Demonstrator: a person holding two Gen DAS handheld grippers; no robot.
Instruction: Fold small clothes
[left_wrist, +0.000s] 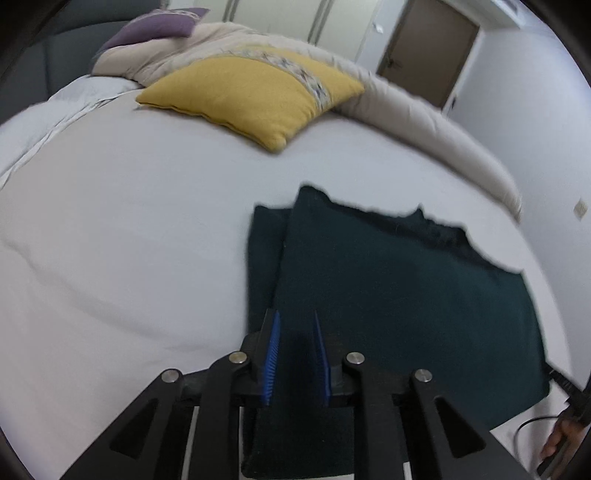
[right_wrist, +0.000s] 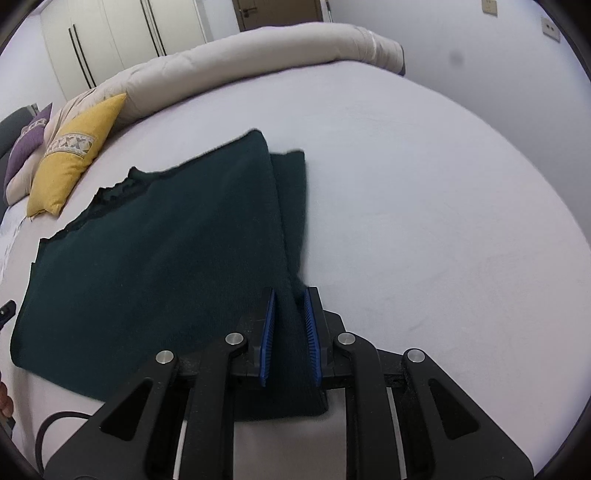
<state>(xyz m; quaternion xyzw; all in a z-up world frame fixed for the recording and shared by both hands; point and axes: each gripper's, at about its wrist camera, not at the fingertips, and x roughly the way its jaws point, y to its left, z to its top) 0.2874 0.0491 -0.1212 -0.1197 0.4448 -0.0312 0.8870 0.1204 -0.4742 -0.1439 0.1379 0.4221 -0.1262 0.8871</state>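
A dark green knitted garment (left_wrist: 399, 295) lies flat on the white bed sheet (left_wrist: 129, 240), with one side folded in along its length. My left gripper (left_wrist: 295, 321) is over its near left corner, jaws a little apart with the cloth between the blue pads. In the right wrist view the same garment (right_wrist: 155, 266) spreads to the left. My right gripper (right_wrist: 290, 295) is over its near right corner, jaws a little apart with cloth between the pads. Whether either gripper pinches the cloth does not show.
A yellow cushion (left_wrist: 251, 92) and a purple cushion (left_wrist: 155, 27) lie at the bed's head against a rolled beige duvet (left_wrist: 424, 110). The yellow cushion (right_wrist: 70, 155) shows at the left in the right wrist view. Wardrobe doors (right_wrist: 110, 40) and a brown door (left_wrist: 428, 51) stand beyond.
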